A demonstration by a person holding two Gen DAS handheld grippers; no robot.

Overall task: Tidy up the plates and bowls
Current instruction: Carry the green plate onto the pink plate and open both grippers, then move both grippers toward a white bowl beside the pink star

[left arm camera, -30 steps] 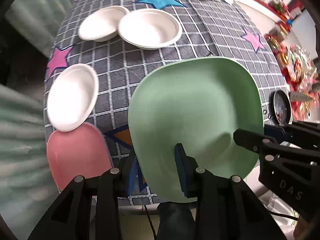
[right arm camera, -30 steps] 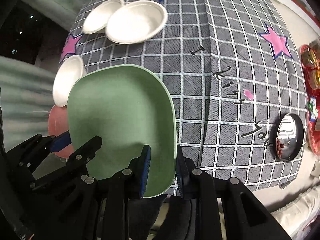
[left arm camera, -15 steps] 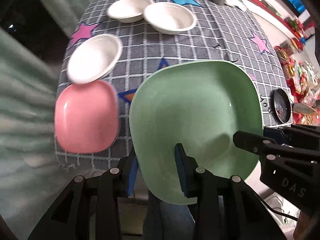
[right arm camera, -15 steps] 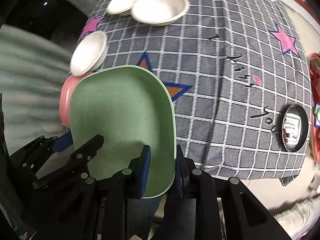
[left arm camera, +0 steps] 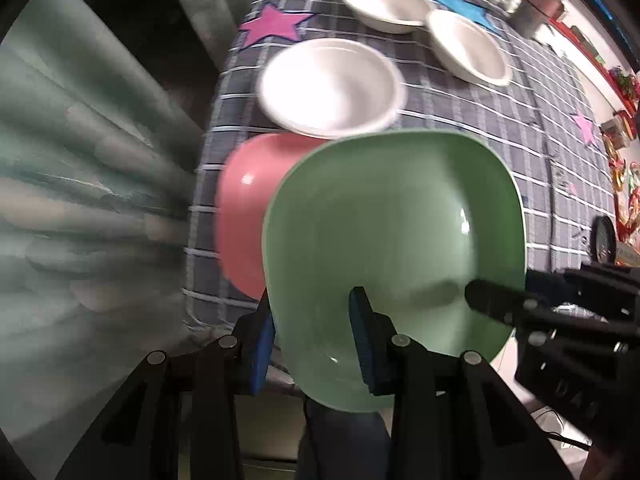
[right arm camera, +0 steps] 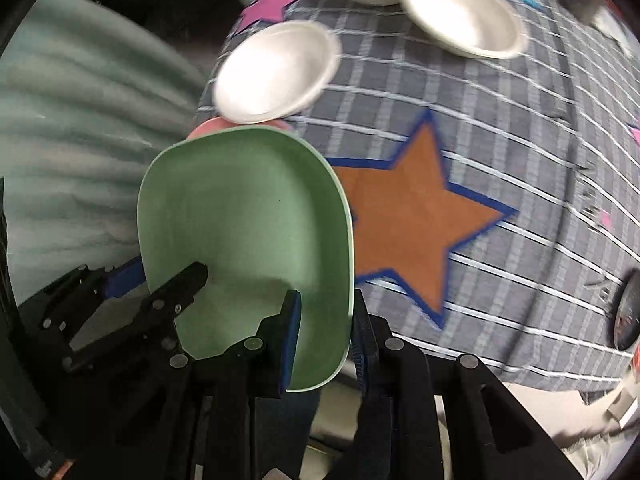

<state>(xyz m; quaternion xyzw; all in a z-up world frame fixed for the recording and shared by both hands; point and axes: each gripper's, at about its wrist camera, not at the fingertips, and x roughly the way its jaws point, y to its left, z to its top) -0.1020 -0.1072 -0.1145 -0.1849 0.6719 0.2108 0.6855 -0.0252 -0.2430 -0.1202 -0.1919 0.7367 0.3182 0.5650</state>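
Note:
Both grippers hold a green square plate (left arm camera: 396, 232) by opposite rims, lifted above the table's near left corner. My left gripper (left arm camera: 312, 328) is shut on its left rim. My right gripper (right arm camera: 326, 336) is shut on its right rim (right arm camera: 248, 240). A pink square plate (left arm camera: 244, 208) lies on the table, partly hidden under the green one; only its far edge (right arm camera: 208, 128) shows in the right wrist view. Three white bowls sit further back: one (left arm camera: 332, 86) just beyond the pink plate, two (left arm camera: 384, 6) (left arm camera: 468, 46) at the far side.
The table has a grey checked cloth (right arm camera: 520, 128) with coloured stars, an orange one (right arm camera: 408, 208) beside the green plate. A small dark metal dish (right arm camera: 626, 312) sits at the right edge. Green curtains (left arm camera: 80, 200) hang left of the table.
Both grippers have carried the green plate to the left and lower; it now overlaps the pink plate, and the white bowls appear nearer.

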